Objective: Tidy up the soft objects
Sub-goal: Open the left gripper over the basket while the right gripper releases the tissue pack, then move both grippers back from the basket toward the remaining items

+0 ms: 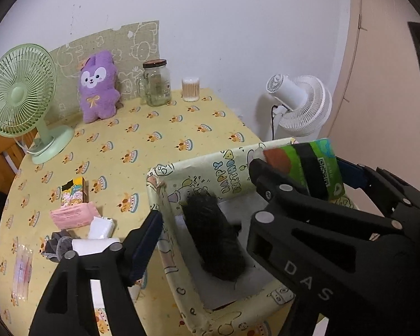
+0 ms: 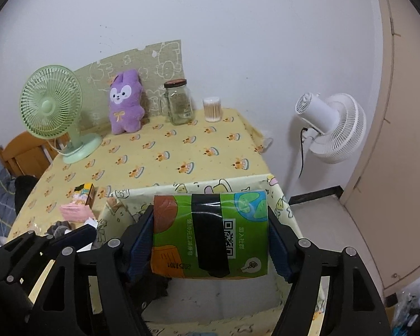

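Right gripper [image 2: 211, 240]: fingers pinching green tissue pack [image 2: 210, 232] from both sides, above cartoon-printed storage box [image 1: 165, 184]. Left gripper [image 1: 207, 238]: fingers spread wide over black fluffy item [image 1: 212, 240] lying inside box, not touching. Pink packet [image 1: 70, 215] on tabletop [image 1: 154, 140], left of box.

Table middle [image 2: 168, 145] open; storage box [image 1: 165, 184] nearside, black fuzzy item [image 1: 212, 240] filling its floor.

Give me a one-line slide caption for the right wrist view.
Right gripper holds a green tissue pack over the cartoon-print storage box on the yellow tablecloth.
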A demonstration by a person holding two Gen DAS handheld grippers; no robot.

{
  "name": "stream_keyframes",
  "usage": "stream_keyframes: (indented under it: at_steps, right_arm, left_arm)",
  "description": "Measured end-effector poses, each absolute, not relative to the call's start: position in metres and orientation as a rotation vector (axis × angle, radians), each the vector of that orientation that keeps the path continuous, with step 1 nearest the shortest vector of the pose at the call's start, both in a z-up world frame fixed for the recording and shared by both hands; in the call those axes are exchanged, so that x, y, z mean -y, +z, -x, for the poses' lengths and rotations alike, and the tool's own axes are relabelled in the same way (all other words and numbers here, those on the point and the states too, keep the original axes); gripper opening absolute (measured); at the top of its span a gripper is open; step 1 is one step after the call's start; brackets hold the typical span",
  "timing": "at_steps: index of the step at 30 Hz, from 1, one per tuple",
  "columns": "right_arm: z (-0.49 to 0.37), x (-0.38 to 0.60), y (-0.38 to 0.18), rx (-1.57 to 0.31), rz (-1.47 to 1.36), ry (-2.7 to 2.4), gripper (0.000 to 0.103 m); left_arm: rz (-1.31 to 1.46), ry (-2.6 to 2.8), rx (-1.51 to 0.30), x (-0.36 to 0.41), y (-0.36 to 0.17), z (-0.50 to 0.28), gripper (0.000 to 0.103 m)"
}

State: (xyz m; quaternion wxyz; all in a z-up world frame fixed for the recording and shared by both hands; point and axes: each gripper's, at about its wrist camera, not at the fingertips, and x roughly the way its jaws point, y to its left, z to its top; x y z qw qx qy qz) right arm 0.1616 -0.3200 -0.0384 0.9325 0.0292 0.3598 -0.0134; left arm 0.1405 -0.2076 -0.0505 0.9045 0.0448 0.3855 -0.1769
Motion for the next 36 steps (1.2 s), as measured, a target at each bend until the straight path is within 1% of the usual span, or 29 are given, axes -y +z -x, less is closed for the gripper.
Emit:
stream_keyframes:
  at_steps: [4,6,8,11,17,25,32,36]
  right_arm:
    - [-0.168,0.319,-0.036,-0.740,-0.041,-0.016,0.080]
    - [-0.169,0.317,-0.032,-0.735,-0.030,-0.012,0.087]
    - [-0.168,0.315,-0.029,-0.723,-0.021,-0.009,0.091]
    - [-0.166,0.309,-0.021,-0.706,-0.018,-0.005,0.094]
    - [-0.153,0.294,-0.007,-0.647,-0.021,-0.019,0.097]
    - [-0.128,0.265,0.008,-0.596,-0.037,-0.031,0.099]
    - [-0.104,0.233,0.027,-0.556,-0.024,-0.017,0.103]
    - [-0.093,0.219,0.034,-0.542,-0.035,-0.010,0.103]
  left_arm:
    - [-0.073,-0.365,-0.811,0.205,-0.049,-0.145,0.080]
    - [-0.076,-0.364,-0.799,0.204,-0.045,-0.144,0.081]
    - [-0.079,-0.360,-0.782,0.201,-0.041,-0.142,0.086]
    - [-0.073,-0.365,-0.767,0.195,-0.035,-0.141,0.090]
    - [-0.096,-0.343,-0.710,0.180,-0.023,-0.129,0.093]
    - [-0.116,-0.324,-0.658,0.146,-0.007,-0.105,0.094]
    - [-0.102,-0.296,-0.603,0.117,0.009,-0.082,0.094]
    - [-0.092,-0.278,-0.571,0.103,0.016,-0.069,0.094]
